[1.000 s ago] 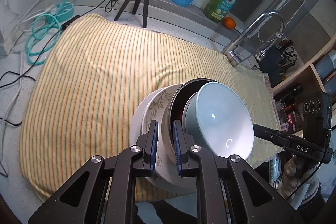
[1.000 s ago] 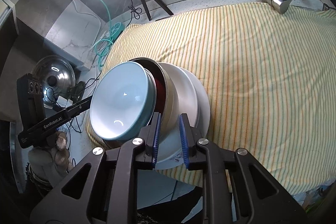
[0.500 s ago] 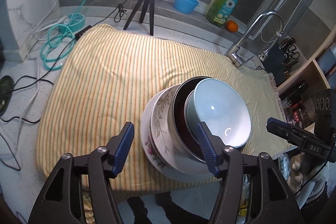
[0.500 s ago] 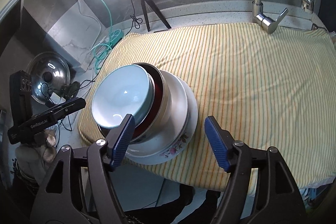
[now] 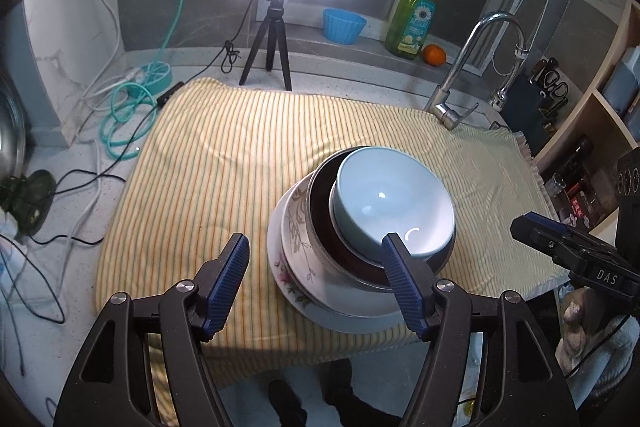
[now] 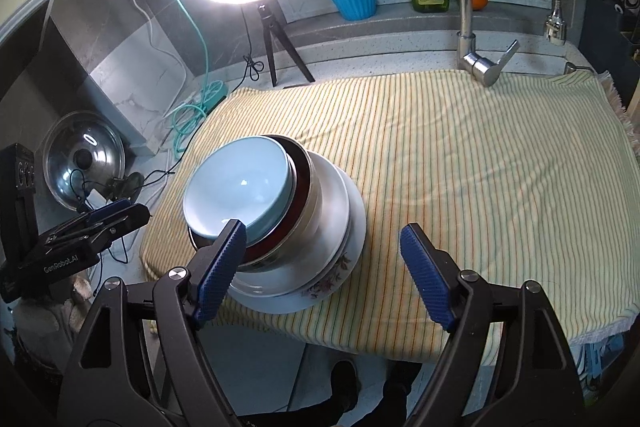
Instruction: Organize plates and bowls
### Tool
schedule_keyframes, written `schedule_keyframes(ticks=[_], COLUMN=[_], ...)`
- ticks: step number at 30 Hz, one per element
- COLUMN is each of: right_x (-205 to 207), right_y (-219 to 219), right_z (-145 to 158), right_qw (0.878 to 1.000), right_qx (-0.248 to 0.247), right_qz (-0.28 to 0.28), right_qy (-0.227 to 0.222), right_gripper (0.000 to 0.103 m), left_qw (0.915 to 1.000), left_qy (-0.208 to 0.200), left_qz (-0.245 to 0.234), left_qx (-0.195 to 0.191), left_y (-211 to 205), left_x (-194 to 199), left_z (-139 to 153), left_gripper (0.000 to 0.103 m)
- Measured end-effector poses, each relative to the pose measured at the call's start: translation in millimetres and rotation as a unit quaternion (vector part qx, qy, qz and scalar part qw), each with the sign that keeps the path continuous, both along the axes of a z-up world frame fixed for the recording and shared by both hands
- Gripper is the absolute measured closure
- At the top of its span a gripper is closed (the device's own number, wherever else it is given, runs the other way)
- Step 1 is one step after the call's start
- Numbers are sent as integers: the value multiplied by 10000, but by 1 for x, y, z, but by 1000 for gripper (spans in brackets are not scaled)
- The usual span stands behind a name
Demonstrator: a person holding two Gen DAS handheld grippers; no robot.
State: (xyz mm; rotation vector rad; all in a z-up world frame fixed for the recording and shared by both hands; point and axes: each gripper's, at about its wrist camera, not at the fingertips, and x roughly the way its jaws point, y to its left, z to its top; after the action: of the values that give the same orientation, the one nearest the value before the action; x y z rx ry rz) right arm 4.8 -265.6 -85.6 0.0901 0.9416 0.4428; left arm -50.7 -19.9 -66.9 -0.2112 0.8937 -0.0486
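Observation:
A stack of dishes sits on the striped cloth (image 5: 224, 163) near its front edge. A light blue bowl (image 5: 394, 205) is on top, nested in a dark red bowl (image 5: 320, 211), over a white bowl and a flowered plate (image 5: 286, 277). The stack also shows in the right wrist view, with the blue bowl (image 6: 236, 187) over the flowered plate (image 6: 332, 287). My left gripper (image 5: 316, 281) is open and empty, pulled back above the stack's near side. My right gripper (image 6: 324, 267) is open and empty, back from the stack.
A ring light on a tripod (image 5: 268, 43), a blue cup (image 5: 344, 25), a soap bottle (image 5: 414, 21) and an orange (image 5: 435, 55) stand at the back. A faucet (image 5: 460, 83) is at the cloth's far right. Cables (image 5: 128, 107) and a pot lid (image 6: 84, 163) lie left.
Both grippers have opened, let go of the stack's rims and drawn back and up. The stack stays on the cloth.

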Motion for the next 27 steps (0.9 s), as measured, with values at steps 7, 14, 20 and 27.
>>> schedule_keyframes(ticks=[7,14,20,27], right_x=[-8,-11,-12,-12], right_y=[3,4,4,3], right_z=[10,13,14,13], right_qw=[9998,9997,9997,9998], right_qx=[-75,-86,-96,-98], right_qz=[17,30,14,14], right_qy=[-174,-214,-219,-199], right_gripper=[21,21,21,21], left_qw=[9999,9998,9998,9998], left_qy=[-73,-155,-192,-195], left_qz=[55,28,28,30], left_qx=[69,80,65,67], left_y=[-3,-7,-8,-8], left_x=[-5,-9,-10,-10], left_z=[5,10,12,12], left_gripper=[32,32,32,32])
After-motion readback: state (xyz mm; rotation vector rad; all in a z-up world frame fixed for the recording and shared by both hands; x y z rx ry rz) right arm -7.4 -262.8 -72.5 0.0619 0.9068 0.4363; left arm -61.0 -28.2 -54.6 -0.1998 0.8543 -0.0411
